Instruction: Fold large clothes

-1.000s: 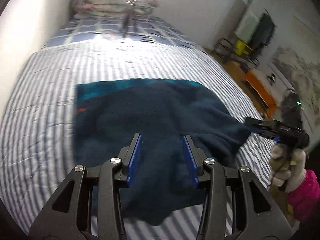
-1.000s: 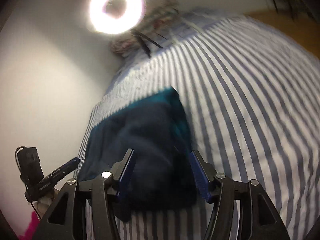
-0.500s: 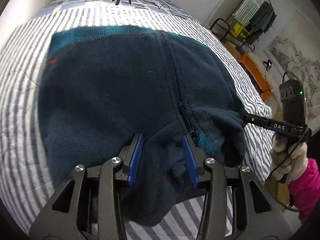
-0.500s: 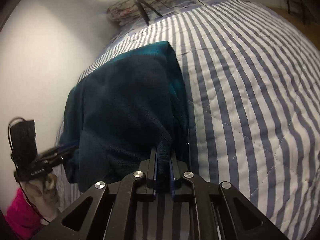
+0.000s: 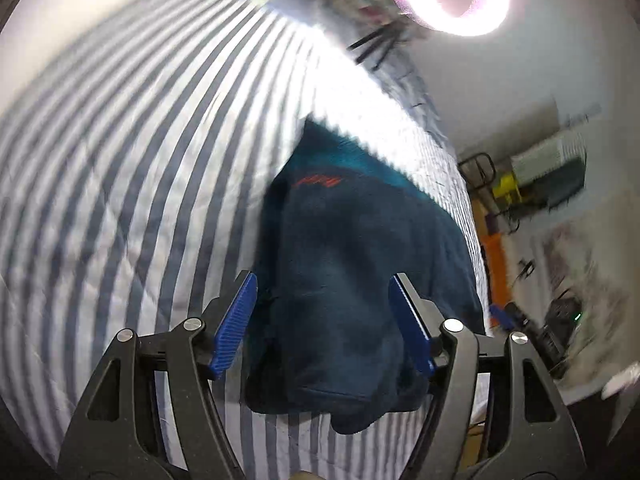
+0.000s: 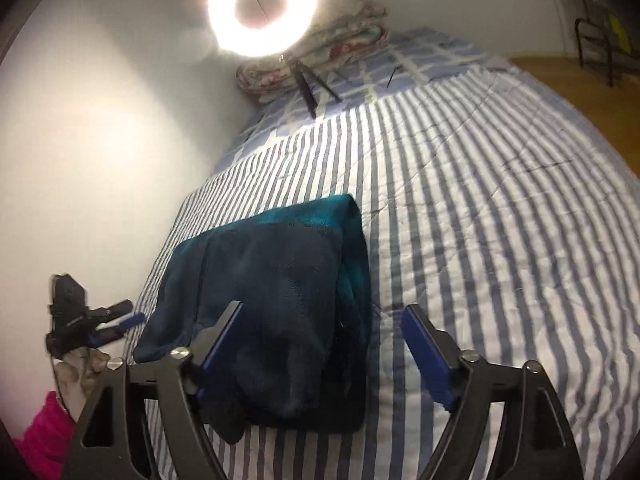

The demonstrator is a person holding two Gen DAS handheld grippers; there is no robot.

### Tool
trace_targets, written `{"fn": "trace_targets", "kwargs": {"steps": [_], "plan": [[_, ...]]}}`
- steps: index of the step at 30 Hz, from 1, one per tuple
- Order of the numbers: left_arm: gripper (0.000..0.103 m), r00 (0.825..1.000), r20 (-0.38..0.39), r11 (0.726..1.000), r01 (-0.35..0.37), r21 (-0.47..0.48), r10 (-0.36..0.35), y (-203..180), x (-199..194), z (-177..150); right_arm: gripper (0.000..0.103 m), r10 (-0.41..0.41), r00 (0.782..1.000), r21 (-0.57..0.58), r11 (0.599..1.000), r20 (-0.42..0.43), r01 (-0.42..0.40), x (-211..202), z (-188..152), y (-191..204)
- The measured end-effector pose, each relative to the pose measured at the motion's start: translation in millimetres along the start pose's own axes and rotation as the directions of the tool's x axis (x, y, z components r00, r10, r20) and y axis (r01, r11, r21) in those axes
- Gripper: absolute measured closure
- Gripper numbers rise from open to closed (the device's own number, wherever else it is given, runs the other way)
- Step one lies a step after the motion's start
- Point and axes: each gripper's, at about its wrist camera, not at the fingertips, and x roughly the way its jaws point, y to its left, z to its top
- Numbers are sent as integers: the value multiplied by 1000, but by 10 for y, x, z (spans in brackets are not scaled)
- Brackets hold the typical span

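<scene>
fleece (image 6: 276,304) lies folded into a thick dark-blue bundle on the striped bed (image 6: 500,208), near the wall-side edge, with a teal layer showing along its far end and right flank. in the left view the same fleece (image 5: 352,280) shows a small red mark near its far end, and its near end bulges in a loose lump close to the bed's edge.

left claw (image 5: 324,328) is spread wide and holds nothing; the fleece sits in the gap in the picture, but neither pad looks to be touching it. right claw (image 6: 320,352) is also wide and empty, hovering over the near end of the bundle with its left finger over the cloth and its right finger over bare bedding. in the right view the left claw (image 6: 120,320) shows off to the side by the wall, clear of the fleece.

the fold looks mostly done, so the risks are about undoing it. the near end is bulky and uneven, and thick fleece tends to spring back; a layer could slide off and open the bundle. a claw closing on only the top layer would likely peel that layer up rather than move the whole stack. the bundle lies close to the wall-side edge, so a push that way might tip part of it over. the left view is blurred, so the lump's exact shape is hard to read.
</scene>
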Motion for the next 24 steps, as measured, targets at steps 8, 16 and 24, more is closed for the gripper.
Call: {"fn": "trace_targets", "kwargs": {"steps": [8, 16, 24], "plan": [[33, 991, -108, 994, 66, -86, -75, 265, 353, 21, 16, 42, 994, 12, 999, -105, -41, 513, 65, -127], [33, 984, -143, 992, 96, -85, -108, 350, 548, -15, 13, 118, 975, 79, 991, -188, -105, 956, -8, -234], [47, 989, -134, 997, 66, -30, -69, 160, 666, 94, 20, 185, 960, 79, 982, -209, -172, 1190, -9, -95]]}}
